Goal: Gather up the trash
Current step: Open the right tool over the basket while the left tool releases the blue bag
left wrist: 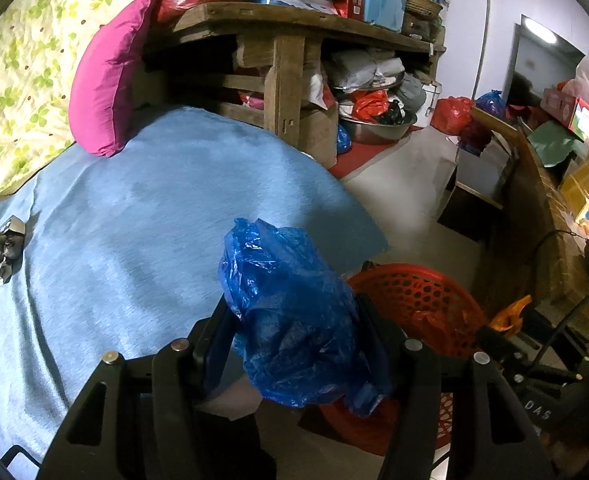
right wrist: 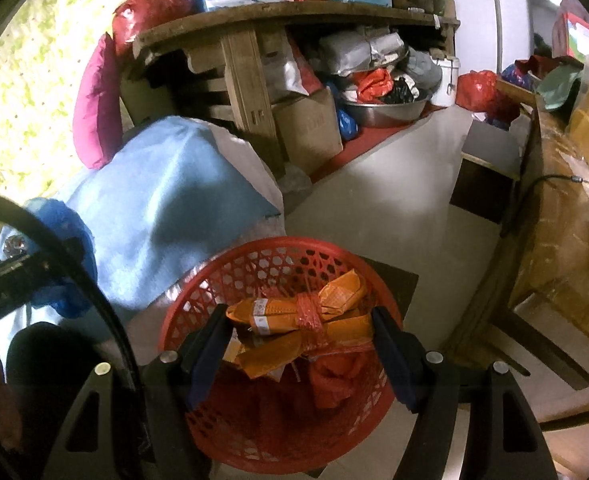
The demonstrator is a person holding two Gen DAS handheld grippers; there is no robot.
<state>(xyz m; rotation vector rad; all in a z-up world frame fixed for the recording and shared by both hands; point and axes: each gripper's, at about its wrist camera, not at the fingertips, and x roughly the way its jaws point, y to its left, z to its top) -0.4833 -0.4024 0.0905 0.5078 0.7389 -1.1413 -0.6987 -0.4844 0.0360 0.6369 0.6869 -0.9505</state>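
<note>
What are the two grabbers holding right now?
Left gripper: closed on the blue plastic bag.
Right gripper: closed on the orange packet bundle.

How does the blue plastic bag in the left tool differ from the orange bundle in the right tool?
The blue plastic bag is loose, crumpled film at the bed's edge; the orange bundle is folded packaging tied with red netting, over the red basket. Both sit between the jaws of a tool, left tool and right tool.

Glossy crinkled blue plastic bag (left wrist: 290,320); red plastic mesh basket (right wrist: 230,276); matt blue cloth (left wrist: 134,208); rough wooden shelf (left wrist: 290,24)
</note>
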